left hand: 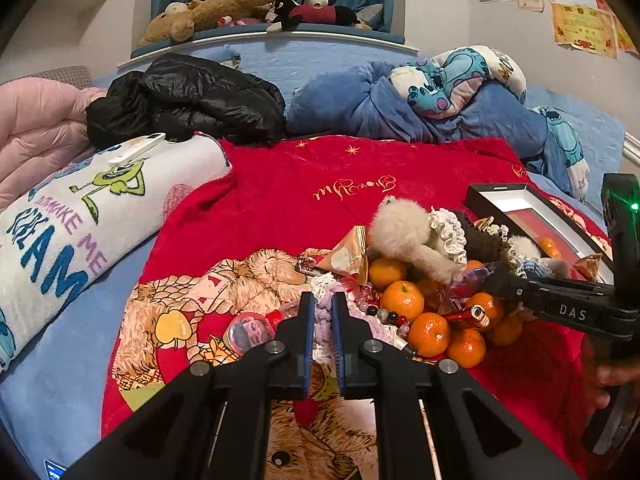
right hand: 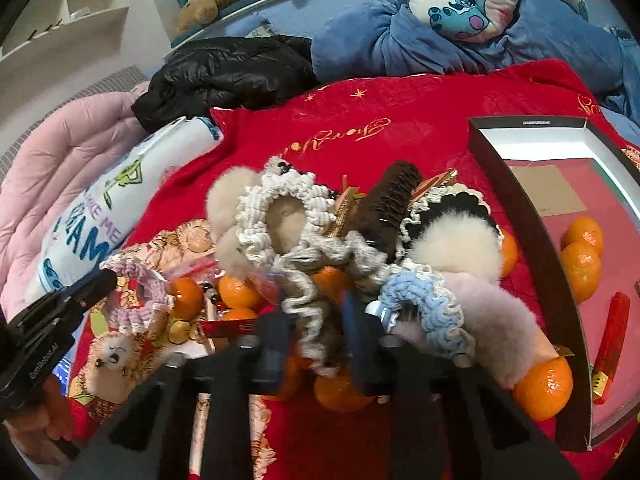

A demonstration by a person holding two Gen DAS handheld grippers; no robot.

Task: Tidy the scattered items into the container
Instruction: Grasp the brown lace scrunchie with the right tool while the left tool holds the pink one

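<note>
A pile of scattered items lies on a red blanket [left hand: 280,184]: mandarins [left hand: 402,300], scrunchies, fluffy hair ties, beads and snack packets. My left gripper [left hand: 323,312] is shut on a lilac knitted scrunchie [left hand: 322,320], also in the right wrist view [right hand: 144,292]. My right gripper [right hand: 318,320] is partly closed around a grey ruffled scrunchie [right hand: 308,300] atop the pile. The black box [right hand: 560,264] with a red floor stands at the right and holds mandarins [right hand: 582,264] and a red packet [right hand: 612,340].
A white cartoon blanket [left hand: 68,232], a pink quilt [left hand: 36,128] and a black jacket [left hand: 188,100] lie left and behind. A blue duvet with a Stitch plush [left hand: 452,80] lies at the back. A white remote [left hand: 136,148] rests on the white blanket.
</note>
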